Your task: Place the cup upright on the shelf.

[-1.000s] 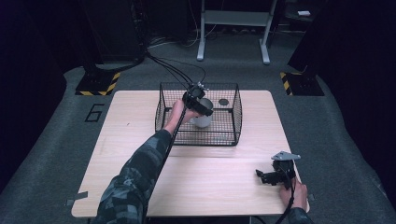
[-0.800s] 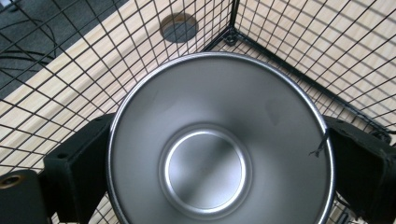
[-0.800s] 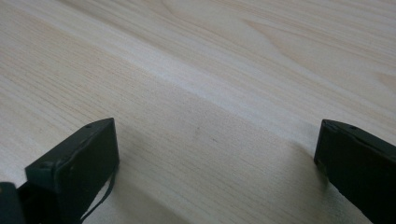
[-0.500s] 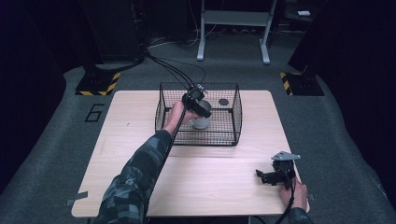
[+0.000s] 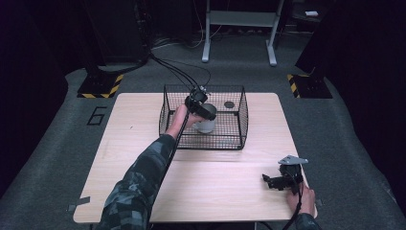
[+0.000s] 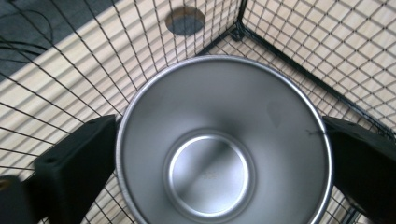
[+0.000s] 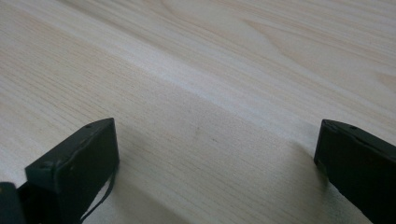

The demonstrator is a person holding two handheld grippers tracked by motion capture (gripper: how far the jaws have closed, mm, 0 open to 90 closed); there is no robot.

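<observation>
High view: left gripper (image 5: 205,111) is over the cup (image 5: 207,122) inside the wire basket (image 5: 242,120), mid-table (image 5: 134,143). Right gripper (image 5: 273,180) rests near the table's right front edge.

Left gripper view: jaws flank the cup (image 6: 224,149) at its rim, touching both sides. Smooth steel could slip or snag the mesh if tilted.

Right gripper view: jaws wide apart, holding nothing, bare table (image 7: 210,84).

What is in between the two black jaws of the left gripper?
A shiny metal cup, empty, inside the wire basket; the left gripper view shows a jaw at each side of it.
</observation>
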